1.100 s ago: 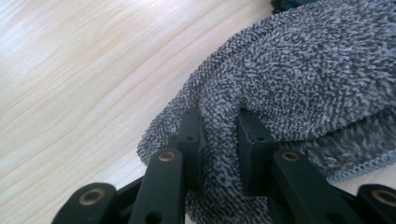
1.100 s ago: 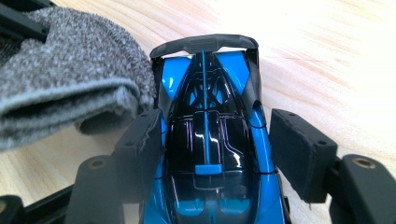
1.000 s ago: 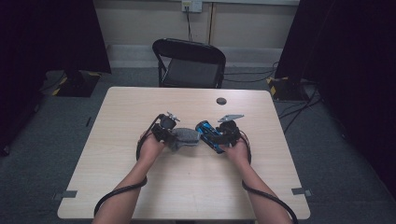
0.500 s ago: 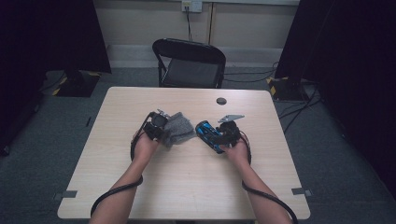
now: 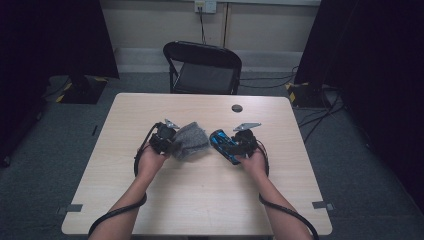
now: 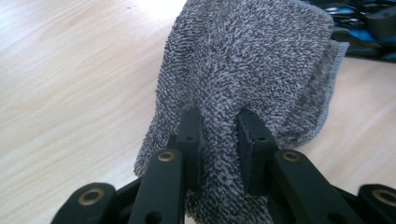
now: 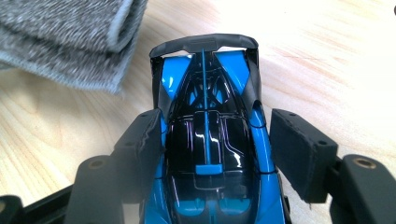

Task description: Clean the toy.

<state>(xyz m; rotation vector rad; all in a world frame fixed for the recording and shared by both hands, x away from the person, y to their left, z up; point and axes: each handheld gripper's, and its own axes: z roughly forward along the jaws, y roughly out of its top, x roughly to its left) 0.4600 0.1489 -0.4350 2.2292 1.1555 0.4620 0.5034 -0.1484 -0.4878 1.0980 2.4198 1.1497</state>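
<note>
- On the table [image 5: 200, 200], near its middle, the left gripper [image 5: 167, 139] pinches a grey cloth [image 5: 190, 141]; in the left gripper view the two jaws are drawn close together with a bunched fold of the cloth [image 6: 247, 60] squeezed between them.
- The cloth hangs folded from that grip, its free end toward the right hand, with a narrow strip of bare wood between it and the car.
- The right gripper [image 5: 235, 146] holds a blue and black toy car [image 5: 223, 145]. In the right gripper view the car [image 7: 210, 154] sits lengthwise between the jaws, rear wing pointing away. The left pad presses on its flank; the right pad seems to have a sliver of gap, though the car looks held all the same.
- The car is lifted or propped at a tilt just above the wood, to the right of the cloth.
- A small dark disc [image 5: 237, 108] lies farther back on the table, well apart from both hands, and a black chair [image 5: 202, 65] stands behind the far edge.
- Step in hand, as I judge it: wiping the car with the cloth, at a point where cloth and car stand apart.
- The next move likely calls for bringing the cloth's loose end onto the car's body and rubbing along it, while the right hand keeps the car steady.
- Care is needed with the thin rear wing, which could catch in the pile, and with the cloth slipping out of its narrow pinch.
</note>
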